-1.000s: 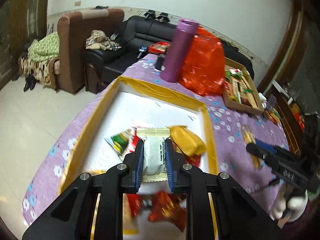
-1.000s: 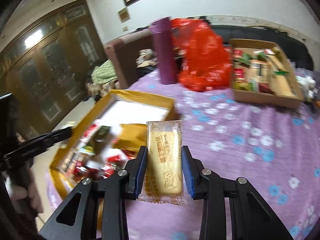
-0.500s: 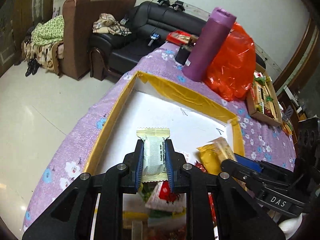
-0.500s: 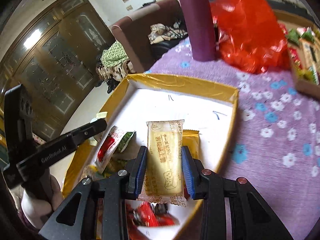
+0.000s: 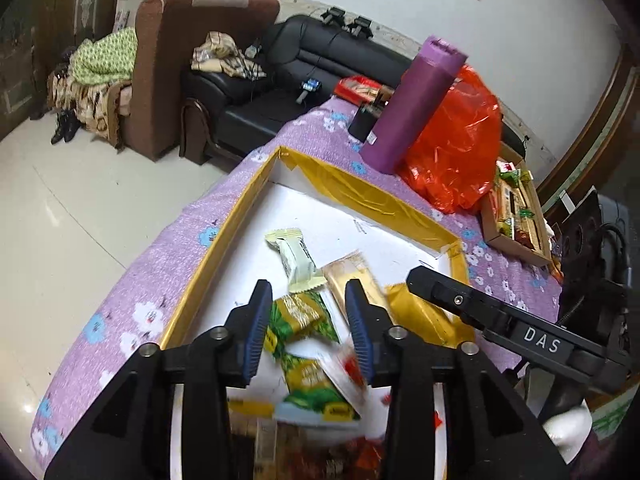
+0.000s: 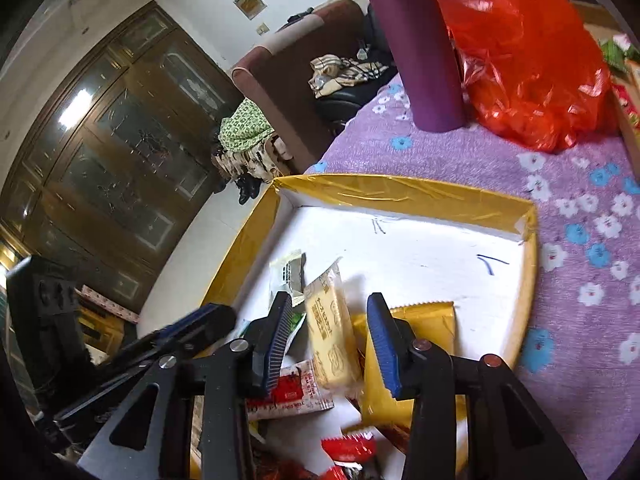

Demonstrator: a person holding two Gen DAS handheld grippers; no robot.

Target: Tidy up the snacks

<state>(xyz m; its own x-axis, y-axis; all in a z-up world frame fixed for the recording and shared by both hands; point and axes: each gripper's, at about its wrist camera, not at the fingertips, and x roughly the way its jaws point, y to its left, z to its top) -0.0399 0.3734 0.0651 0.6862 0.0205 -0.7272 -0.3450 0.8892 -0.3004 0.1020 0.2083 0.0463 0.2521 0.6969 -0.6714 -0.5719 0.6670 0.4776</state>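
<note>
Snacks (image 5: pixel 296 260) in the tray (image 5: pixel 356 192) look light, crinkly and slippery, best pinched mid-packet; both grippers (image 5: pixel 306 320) (image 6: pixel 330 340) gape empty.

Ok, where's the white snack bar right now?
The white bar lies loose on the tray floor, in the left wrist view ahead of the open left gripper, beside the tan cracker pack.

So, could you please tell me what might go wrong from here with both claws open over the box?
1. The left claw and right claw sit close together over the yellow-rimmed box; they might collide.
2. The cracker packet looks blurred, perhaps falling, and may land on other snacks.
</note>
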